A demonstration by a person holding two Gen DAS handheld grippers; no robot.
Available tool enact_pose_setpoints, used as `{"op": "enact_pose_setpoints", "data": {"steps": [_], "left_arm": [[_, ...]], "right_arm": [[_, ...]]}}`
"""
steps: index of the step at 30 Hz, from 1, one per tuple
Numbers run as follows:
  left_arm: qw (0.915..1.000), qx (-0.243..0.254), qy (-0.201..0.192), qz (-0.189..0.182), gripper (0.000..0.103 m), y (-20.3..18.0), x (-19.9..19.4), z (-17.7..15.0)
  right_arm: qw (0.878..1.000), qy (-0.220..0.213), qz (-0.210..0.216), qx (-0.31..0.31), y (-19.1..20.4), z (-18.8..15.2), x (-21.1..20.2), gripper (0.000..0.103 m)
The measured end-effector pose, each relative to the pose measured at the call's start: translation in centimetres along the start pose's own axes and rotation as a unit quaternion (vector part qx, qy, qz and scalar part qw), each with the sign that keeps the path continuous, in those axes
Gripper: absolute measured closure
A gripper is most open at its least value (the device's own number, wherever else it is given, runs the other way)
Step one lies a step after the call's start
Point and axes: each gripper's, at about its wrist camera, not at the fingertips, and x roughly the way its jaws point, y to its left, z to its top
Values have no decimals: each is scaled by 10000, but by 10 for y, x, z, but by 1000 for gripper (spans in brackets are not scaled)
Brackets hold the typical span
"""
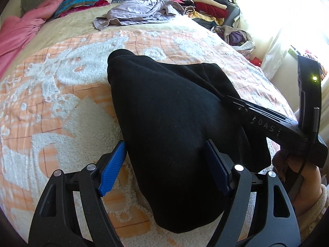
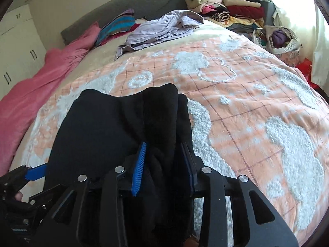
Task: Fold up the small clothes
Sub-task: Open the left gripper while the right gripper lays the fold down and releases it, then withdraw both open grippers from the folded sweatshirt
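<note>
A black garment point(image 1: 164, 123) lies on the orange and white bedspread point(image 1: 61, 94). My left gripper point(image 1: 165, 154) is open, its blue pads point(image 1: 115, 164) on either side of the garment's near part. The right gripper's black body point(image 1: 273, 121) reaches in from the right onto the garment's right edge. In the right wrist view the black garment point(image 2: 115, 119) is bunched between the blue pads point(image 2: 139, 166) of my right gripper point(image 2: 164, 156), which is shut on a thick fold. The left gripper's blue finger point(image 2: 37, 173) shows at the garment's left edge.
A crumpled lilac garment point(image 2: 162, 28) lies at the far side of the bed. A pink blanket point(image 2: 41, 78) lies along the left. Stacks of folded clothes point(image 2: 230, 6) sit at the far right, with a bag of clothes point(image 2: 277, 39) by the bright window.
</note>
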Motion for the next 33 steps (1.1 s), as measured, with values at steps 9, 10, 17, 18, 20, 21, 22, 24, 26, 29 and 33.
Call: {"op": "enact_pose_setpoints", "data": {"steps": [9, 10, 17, 18, 20, 21, 22, 24, 26, 29, 33], "left_arm": [[10000, -20, -33, -29, 31, 0, -12, -5], [10000, -18, -46, -33, 31, 0, -15, -6], [9999, -47, -156, -52, 25, 1, -32, -13], [9998, -65, -173, -52, 25, 2, -35, -14], [9997, -89, -215, -65, 24, 3, -41, -15], [9997, -100, -232, -62, 22, 4, -43, -15], [9996, -123, -265, -69, 18, 4, -48, -16], [9993, -167, -327, -104, 9, 6, -55, -17], [9988, -207, -419, -119, 10, 8, -66, -18], [9984, -232, -511, -110, 9, 11, -77, -20], [9975, -260, -650, -112, 9, 16, -96, -27]], "right_arm": [[9987, -210, -426, -184, 8, -8, -36, 40], [9984, -301, -435, -173, 8, -10, -44, 36], [9958, -808, -419, -108, 12, -16, -96, 14], [9954, -861, -416, -109, 13, -17, -102, 7], [9940, -1001, -413, -143, 16, -19, -116, 6], [9932, -1069, -420, -173, 18, -20, -123, 5], [9927, -1108, -432, -197, 20, -21, -128, 5], [9911, -1217, -467, -256, 24, -23, -138, 5], [9893, -1352, -459, -285, 28, -26, -150, 5], [9877, -1501, -361, -255, 32, -31, -165, 4], [9850, -1658, -370, -292, 41, -40, -183, 4]]}}
